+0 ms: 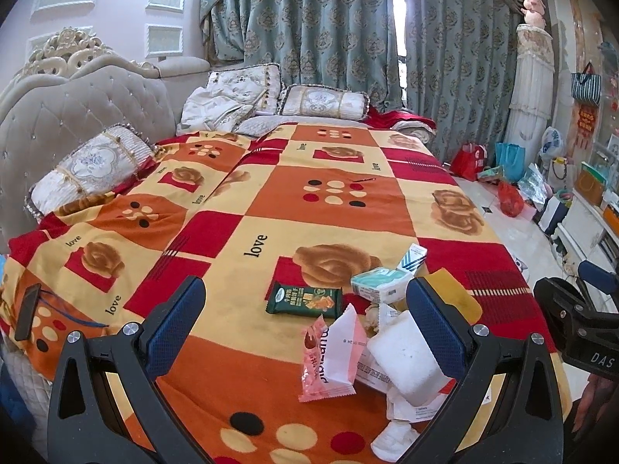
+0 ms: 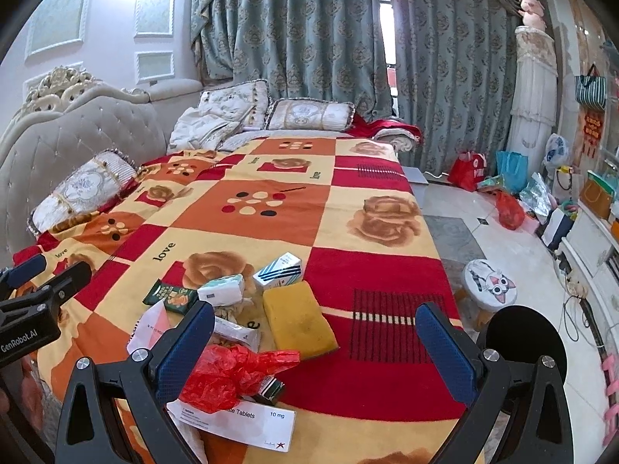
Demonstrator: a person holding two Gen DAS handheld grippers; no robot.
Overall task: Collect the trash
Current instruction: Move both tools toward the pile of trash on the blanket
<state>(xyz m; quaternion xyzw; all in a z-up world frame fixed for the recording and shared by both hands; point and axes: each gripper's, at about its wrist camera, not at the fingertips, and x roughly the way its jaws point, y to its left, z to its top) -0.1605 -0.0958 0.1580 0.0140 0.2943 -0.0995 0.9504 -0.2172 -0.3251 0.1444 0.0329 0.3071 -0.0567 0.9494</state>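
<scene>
**Ana:** Blue pads first: the right hand-held gripper (image 2: 315,352) has its fingers spread wide with nothing between them, hanging over the near end of the bed (image 2: 387,270). What would you take first?

**Ben:** Probably the red plastic bag (image 2: 232,375), crumpled just beside the left pad. I'd use the yellow sponge (image 2: 298,319) as the marker. The bag lies on the near side of it, on top of a white tablet box (image 2: 240,421). A striped carton (image 2: 278,270) and a tissue pack (image 2: 222,290) sit beyond the sponge, and a green snack wrapper (image 2: 170,295) is further left.

**Ana:** How would you grip it well?

**Ben:** Shift left so the bag sits midway between the pads, come down on its bunched middle, and close fully. Thin film slips, and a shallow pinch might drag the box along too.

**Ana:** And the left hand-held gripper (image 1: 305,324)?

**Ben:** It's spread apart and empty too, held low and level over a pink wrapper (image 1: 327,363) and a white pad (image 1: 406,352). I can't see a bin, so where the trash goes is unclear.
</scene>
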